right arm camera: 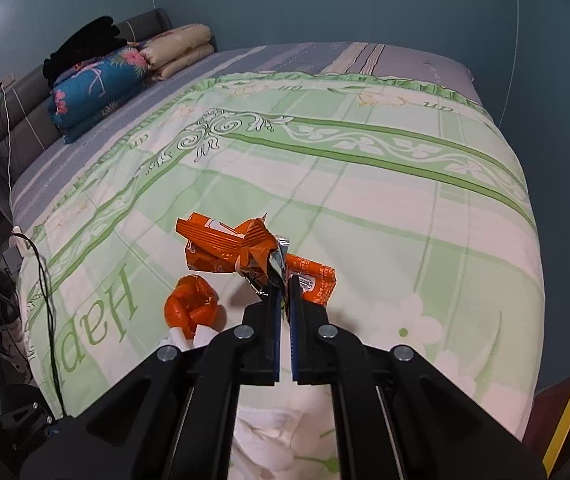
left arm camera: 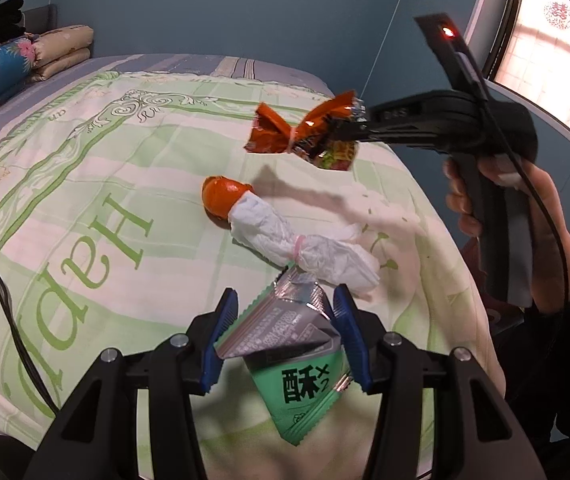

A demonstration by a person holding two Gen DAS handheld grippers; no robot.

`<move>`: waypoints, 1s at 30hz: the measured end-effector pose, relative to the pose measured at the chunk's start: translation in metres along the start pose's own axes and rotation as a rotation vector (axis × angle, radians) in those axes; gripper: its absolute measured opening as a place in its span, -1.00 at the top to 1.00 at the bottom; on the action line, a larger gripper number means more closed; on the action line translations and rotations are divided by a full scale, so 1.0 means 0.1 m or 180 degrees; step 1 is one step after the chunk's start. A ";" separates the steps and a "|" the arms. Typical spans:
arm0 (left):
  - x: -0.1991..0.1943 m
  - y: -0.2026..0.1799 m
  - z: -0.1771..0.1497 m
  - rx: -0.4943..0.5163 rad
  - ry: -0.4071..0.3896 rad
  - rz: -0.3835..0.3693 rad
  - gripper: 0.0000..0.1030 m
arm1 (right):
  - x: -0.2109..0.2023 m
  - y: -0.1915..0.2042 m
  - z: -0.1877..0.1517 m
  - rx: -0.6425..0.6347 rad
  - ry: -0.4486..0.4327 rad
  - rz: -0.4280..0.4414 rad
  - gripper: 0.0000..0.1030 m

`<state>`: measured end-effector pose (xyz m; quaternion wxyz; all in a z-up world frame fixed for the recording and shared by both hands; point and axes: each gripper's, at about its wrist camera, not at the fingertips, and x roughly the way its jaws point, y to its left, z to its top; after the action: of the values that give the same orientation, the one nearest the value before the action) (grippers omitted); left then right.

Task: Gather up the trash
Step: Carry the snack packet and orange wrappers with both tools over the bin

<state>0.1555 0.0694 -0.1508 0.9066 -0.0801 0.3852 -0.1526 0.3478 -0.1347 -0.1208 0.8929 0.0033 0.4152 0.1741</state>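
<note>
On the bed (right arm camera: 365,200), near the edge closest to us, two claws are each holding a piece of trash up off the green and white quilt (left arm camera: 85,200). The right gripper (right arm camera: 284,280) is shut tight on an orange wrapper (right arm camera: 225,248), pinching only its crinkled silver end, so most of the wrapper sticks out past the tips. The left gripper (left arm camera: 285,312) is partly closed on a green and silver snack packet (left arm camera: 297,360), with its blue pads (left arm camera: 225,320) pressing on the folded sides. Down on the quilt, between the two claws, lies more trash: a ball of orange peel (left arm camera: 223,198) touching a twisted white tissue (left arm camera: 297,240) with a pink band around it. That bundle has not been picked up yet. I think the orange wrapper could slip out, because so little of it is pinched and foil is slippery. The green packet might slide too, since it is thin and bends. I cannot see a bin anywhere, so both pieces may have to be carried a long way.
</note>
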 end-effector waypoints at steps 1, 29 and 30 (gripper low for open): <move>-0.03 0.00 0.02 -0.0010 -0.0024 0.0010 0.08 | -0.08 -0.03 -0.01 0.0028 -0.0024 0.0032 0.95; -1.00 -0.86 0.82 0.0323 -0.0874 0.0137 0.08 | -2.19 -0.71 -0.31 0.0258 -0.1082 -0.0165 0.95; -1.03 -0.93 0.84 0.0367 -0.0910 0.0114 0.08 | -2.26 -0.74 -0.33 0.0269 -0.1122 -0.0201 0.95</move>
<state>0.1289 0.0191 0.0011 0.9579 -0.0420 0.2442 -0.1452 0.2117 -0.2800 0.0136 0.9560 0.0582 0.2591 0.1251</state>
